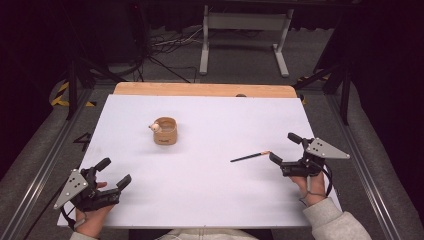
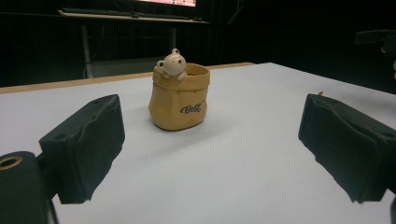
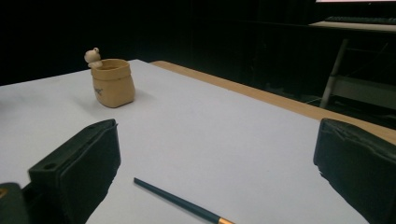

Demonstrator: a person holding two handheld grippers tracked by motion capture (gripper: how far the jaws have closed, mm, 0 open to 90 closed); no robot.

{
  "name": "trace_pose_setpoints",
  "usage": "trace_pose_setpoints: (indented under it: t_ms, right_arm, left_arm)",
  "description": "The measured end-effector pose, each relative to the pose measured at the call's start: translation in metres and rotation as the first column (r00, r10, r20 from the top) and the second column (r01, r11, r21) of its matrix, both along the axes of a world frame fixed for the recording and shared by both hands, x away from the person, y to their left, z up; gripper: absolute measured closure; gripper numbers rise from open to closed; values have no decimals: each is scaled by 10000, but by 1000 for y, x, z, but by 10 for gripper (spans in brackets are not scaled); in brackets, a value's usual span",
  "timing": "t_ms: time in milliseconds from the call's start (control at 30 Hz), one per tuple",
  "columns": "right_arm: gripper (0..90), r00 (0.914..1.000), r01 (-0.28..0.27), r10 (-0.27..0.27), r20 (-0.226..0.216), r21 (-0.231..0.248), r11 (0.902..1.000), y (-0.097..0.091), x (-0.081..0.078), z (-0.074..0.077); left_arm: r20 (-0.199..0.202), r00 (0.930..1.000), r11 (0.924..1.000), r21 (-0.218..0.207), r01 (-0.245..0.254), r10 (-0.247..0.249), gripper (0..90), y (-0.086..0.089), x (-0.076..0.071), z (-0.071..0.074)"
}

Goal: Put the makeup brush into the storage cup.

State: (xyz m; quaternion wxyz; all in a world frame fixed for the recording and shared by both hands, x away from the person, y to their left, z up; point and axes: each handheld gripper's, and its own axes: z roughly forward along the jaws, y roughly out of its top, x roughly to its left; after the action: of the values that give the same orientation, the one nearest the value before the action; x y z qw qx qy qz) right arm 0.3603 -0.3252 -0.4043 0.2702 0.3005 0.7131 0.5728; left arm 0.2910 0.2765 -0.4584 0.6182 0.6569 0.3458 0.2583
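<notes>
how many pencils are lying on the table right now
1. A single dark pencil lies on the white table, to the right of the bear pot and just ahead of the right gripper; the pot's inside can't be seen.

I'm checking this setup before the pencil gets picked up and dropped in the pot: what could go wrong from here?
1. The pencil is thin and lies flat on the table; the open right gripper may scrape the surface or roll it away.
2. The pot is small, looks light and stands free, so a long pencil could tip it.
3. The bear perched on its rim narrows the opening.
</notes>
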Motion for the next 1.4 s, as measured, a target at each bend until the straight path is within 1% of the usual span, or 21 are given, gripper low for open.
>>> trace_pose_setpoints:
  t_ms: [67,133,167,300,400,433,567,633,700,767,833,867,900,967,1033,1100,1133,1233,1267,1333,1400]
  right_arm:
    - [11,9999,60,-60,97,-78,10000,1,3,4]
    - [16,10000,42,-42,87,-60,10000,1,5,6]
    - [20,10000,-53,53,-16,-143,9999,2,7,8]
    - [60,9991,-293,266,-340,-815,9962,3,18,14]
    - [91,9970,-484,410,-656,-1158,9921,1,28,17]
    - [91,9970,-484,410,-656,-1158,9921,1,28,17]
    - [138,9919,-881,704,-1054,-1746,9807,1,40,25]
    - [156,9877,-1140,864,-1305,-2211,9686,3,45,31]
    - [162,9844,-1312,964,-1471,-2493,9595,6,49,34]
    - [169,9795,-1548,1091,-1695,-2855,9458,9,53,37]
    - [164,9758,-1709,1133,-1871,-3287,9288,12,56,39]
    - [164,9758,-1709,1133,-1871,-3287,9288,12,56,39]
    - [164,9744,-1769,1143,-1938,-3464,9213,14,57,40]
    - [170,9675,-2035,1250,-2199,-3831,9010,19,61,42]
    - [170,9617,-2235,1327,-2399,-4058,8862,22,64,44]
    - [170,9561,-2419,1359,-2594,-4377,8660,26,67,46]
    - [169,9532,-2498,1364,-2697,-4490,8579,28,69,48]
    - [178,9433,-2761,1457,-2984,-4609,8434,30,73,51]
    - [183,9381,-2898,1508,-3119,-4677,8350,31,75,52]
    - [184,9322,-3048,1484,-3303,-4944,8140,33,79,56]
    - [188,9275,-3169,1505,-3421,-5063,8020,34,82,58]
  left_arm:
    - [16,10000,10000,47,39,-39,78,0,0,0]
    - [4,10000,10000,65,40,-40,78,-1,1,0]
    - [-5,10000,10000,50,37,-37,78,-1,1,0]
    - [-4,10000,10000,22,35,-35,78,-1,1,0]
    - [-39,10000,10000,26,57,-57,78,-1,1,0]
    - [-39,10000,10000,26,57,-57,77,-1,1,0]
    - [-99,9999,10000,30,61,-61,79,-2,2,0]
    - [-93,9999,10000,43,57,-57,80,-2,2,0]
    - [-108,9999,10000,55,53,-52,80,-1,2,0]
    - [-108,9999,10000,52,52,-51,80,-1,1,0]
    - [-136,9999,10000,31,77,-76,81,-1,2,0]
    - [-185,9998,10000,11,87,-87,81,-1,2,0]
    - [-222,9997,10000,-6,97,-98,83,-1,2,0]
    - [-247,9996,9999,-45,117,-118,84,-1,2,0]
    - [-261,9996,9999,-20,140,-140,85,-1,2,0]
    - [-276,9995,9999,-27,149,-149,85,-1,2,0]
    - [-314,9994,9999,-76,124,-127,86,-1,2,0]
    - [-349,9992,9998,-40,174,-176,89,-1,3,0]
    - [-374,9991,9998,-30,196,-197,91,-1,3,0]
    - [-396,9990,9998,-24,192,-193,91,-1,3,0]
    - [-409,9990,9998,-26,206,-207,91,-1,3,0]
